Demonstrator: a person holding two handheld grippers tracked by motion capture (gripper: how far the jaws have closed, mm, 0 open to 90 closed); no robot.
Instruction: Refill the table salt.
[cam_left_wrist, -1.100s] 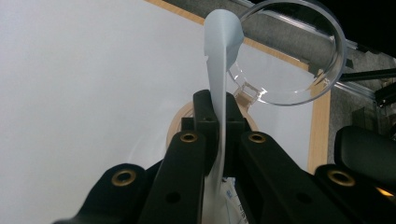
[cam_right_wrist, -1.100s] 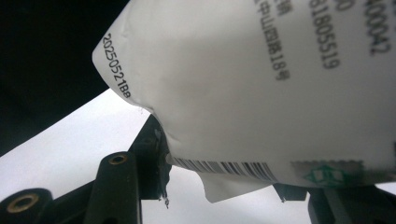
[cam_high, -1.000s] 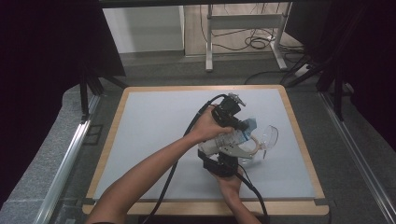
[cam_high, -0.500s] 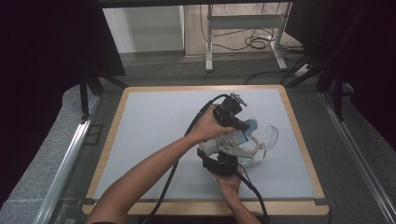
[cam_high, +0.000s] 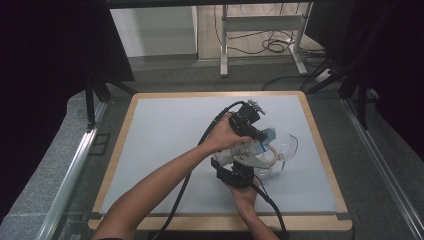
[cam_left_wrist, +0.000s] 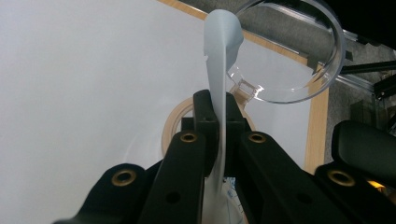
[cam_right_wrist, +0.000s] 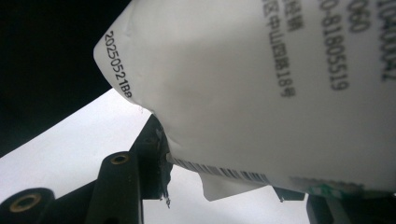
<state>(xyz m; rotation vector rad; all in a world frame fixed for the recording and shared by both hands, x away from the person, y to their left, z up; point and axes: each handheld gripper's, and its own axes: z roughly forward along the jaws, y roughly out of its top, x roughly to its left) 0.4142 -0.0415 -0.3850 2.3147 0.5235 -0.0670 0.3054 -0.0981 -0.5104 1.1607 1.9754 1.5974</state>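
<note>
White printed pouch (cam_right_wrist: 261, 93) held near the tabletop's (cam_high: 165, 145) right edge, left hand-held gripper (cam_left_wrist: 219, 116) clamped on its thin edge, right hand-held gripper (cam_right_wrist: 224, 182) gripping its torn lower edge (barcode side), clear glass jar with open lid (cam_left_wrist: 292, 56) just beyond.

The pouch (cam_right_wrist: 280, 84) is white with black printed digits and a black barcode, plus a green patch near its lower edge. Both claws are black with brass-coloured rivets. The worktop (cam_high: 165, 145) is pale grey, framed in light wood. The lid (cam_left_wrist: 299, 51) is clear.
</note>
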